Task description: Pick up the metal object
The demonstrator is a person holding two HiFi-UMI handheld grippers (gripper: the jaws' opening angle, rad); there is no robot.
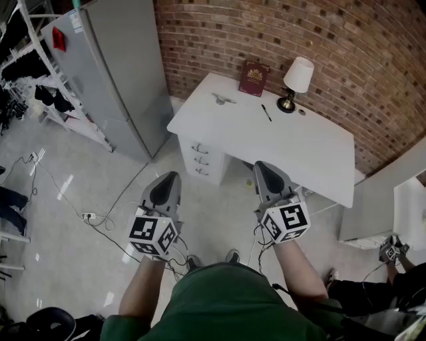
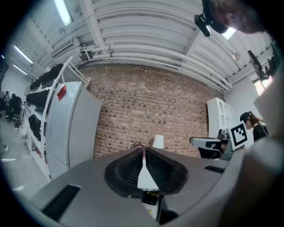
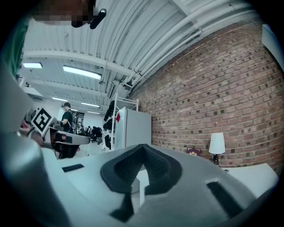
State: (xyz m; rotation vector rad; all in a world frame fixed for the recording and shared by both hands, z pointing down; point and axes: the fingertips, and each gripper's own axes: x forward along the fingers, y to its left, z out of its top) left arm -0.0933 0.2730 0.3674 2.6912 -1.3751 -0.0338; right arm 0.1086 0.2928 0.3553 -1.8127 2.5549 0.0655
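Head view steeply down, gripper views level, all sharing brick wall [image 1: 299, 33], lamp [image 1: 297, 78]

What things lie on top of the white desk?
On the desk: a metal object, a dark red book, a lamp and a pen. What the drawers hold cannot be seen.

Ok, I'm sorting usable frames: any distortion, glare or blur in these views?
Head view: even light, sharp, but the brick wall bows. Left gripper view: strong fisheye, dark rim, ceiling tube glares, left tongs slightly soft. Right gripper view: same fisheye, ceiling lamps bright, right tongs soft.
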